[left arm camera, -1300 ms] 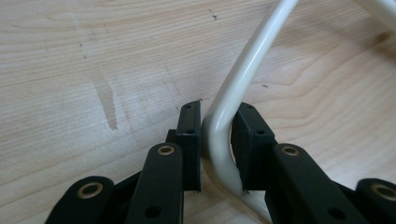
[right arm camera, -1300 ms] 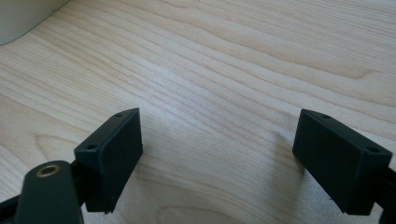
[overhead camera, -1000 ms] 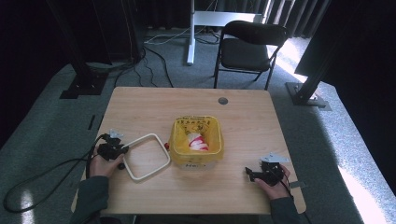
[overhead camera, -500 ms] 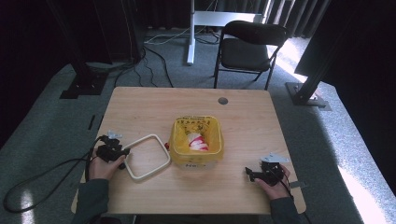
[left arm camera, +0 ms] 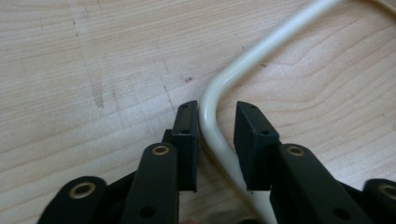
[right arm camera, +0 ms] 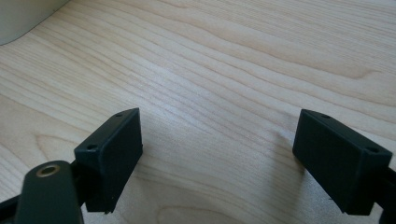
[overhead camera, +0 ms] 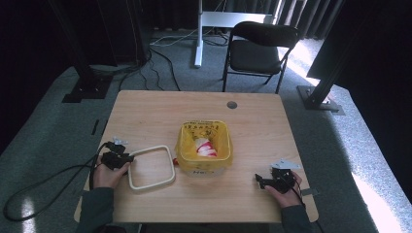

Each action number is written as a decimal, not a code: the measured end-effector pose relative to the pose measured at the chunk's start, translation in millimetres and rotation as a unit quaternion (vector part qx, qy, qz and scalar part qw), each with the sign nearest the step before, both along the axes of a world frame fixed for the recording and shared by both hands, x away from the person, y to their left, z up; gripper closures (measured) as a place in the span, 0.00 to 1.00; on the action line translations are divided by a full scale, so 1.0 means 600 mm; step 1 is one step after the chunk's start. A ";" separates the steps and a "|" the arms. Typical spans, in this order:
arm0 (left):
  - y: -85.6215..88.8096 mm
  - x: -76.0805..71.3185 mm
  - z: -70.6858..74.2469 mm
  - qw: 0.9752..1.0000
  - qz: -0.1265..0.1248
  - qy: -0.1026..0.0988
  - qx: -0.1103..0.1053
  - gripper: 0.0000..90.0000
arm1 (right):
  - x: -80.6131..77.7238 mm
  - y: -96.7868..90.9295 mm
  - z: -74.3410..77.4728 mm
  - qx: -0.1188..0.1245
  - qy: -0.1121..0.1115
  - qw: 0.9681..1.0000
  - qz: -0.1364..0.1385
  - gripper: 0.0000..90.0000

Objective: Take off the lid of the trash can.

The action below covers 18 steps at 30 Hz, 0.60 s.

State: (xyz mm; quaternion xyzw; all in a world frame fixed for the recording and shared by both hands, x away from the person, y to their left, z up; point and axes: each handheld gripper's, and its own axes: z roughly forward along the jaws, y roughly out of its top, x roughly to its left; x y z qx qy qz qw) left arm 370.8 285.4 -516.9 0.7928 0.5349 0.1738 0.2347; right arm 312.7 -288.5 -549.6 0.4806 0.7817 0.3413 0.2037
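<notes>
- Lying flat on the wooden table (overhead camera: 145, 111), a cream-white frame (overhead camera: 151, 167) with rounded corners is seen just left of the bin, its near-left corner at the left gripper (overhead camera: 120, 157).
- In the left gripper view, that corner of the frame (left arm camera: 219, 107) is straddled by the two black jaws; one pad (left arm camera: 187, 135) is pressed against the tube, while a narrow gap is left between the tube and the other pad.
- The left jaws have just been closing, with the frame between them, but a full clamp is not shown.
- The right gripper (overhead camera: 266, 180) is held low over the near-right part of the table, well apart from the frame, with its jaws set wide apart and bare wood between them, as seen in the right gripper view (right arm camera: 219, 158).
- A small bin lined with a yellow bag (overhead camera: 204, 131) is placed at mid-table, and a red-and-white item (overhead camera: 204, 147) is seen inside it.
- A black folding chair (overhead camera: 260, 51) is placed on the floor beyond the far edge.
</notes>
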 end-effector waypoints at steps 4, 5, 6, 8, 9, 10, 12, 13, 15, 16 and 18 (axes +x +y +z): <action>-0.006 0.004 0.001 1.000 -0.004 -0.004 -0.005 0.77 | 0.000 0.000 0.000 0.000 0.000 1.000 0.000 0.17; -0.009 0.003 0.002 1.000 -0.005 -0.005 -0.004 0.75 | 0.000 0.000 0.000 0.000 0.000 1.000 0.000 0.17; -0.011 0.002 0.004 1.000 -0.006 -0.008 -0.005 0.72 | 0.000 0.000 0.000 0.000 0.000 1.000 0.000 0.17; -0.014 0.001 0.007 1.000 -0.008 -0.014 -0.007 0.67 | 0.000 0.000 0.000 0.000 0.000 1.000 0.000 0.17; -0.015 0.000 0.009 1.000 -0.007 -0.017 -0.009 0.66 | 0.000 0.000 0.000 0.000 0.000 1.000 0.000 0.17; -0.016 -0.001 0.011 1.000 -0.006 -0.020 -0.011 0.65 | 0.000 0.000 0.000 0.000 0.000 1.000 0.000 0.17; -0.019 -0.002 0.014 1.000 -0.005 -0.026 -0.014 0.63 | 0.000 0.000 0.000 0.000 0.000 1.000 0.000 0.17; -0.021 -0.002 0.015 0.999 -0.005 -0.028 -0.013 0.63 | 0.000 0.000 0.000 -0.001 0.000 1.000 0.001 0.17; -0.025 -0.003 0.018 0.999 -0.006 -0.033 -0.015 0.62 | 0.000 0.000 0.000 0.000 0.000 1.000 0.000 0.17; -0.027 -0.003 0.020 0.999 -0.007 -0.035 -0.016 0.62 | -0.001 0.000 0.000 -0.001 0.000 1.000 0.000 0.17; -0.031 -0.004 0.024 0.999 -0.007 -0.041 -0.011 0.61 | -0.001 0.000 0.000 -0.001 0.000 1.000 0.000 0.17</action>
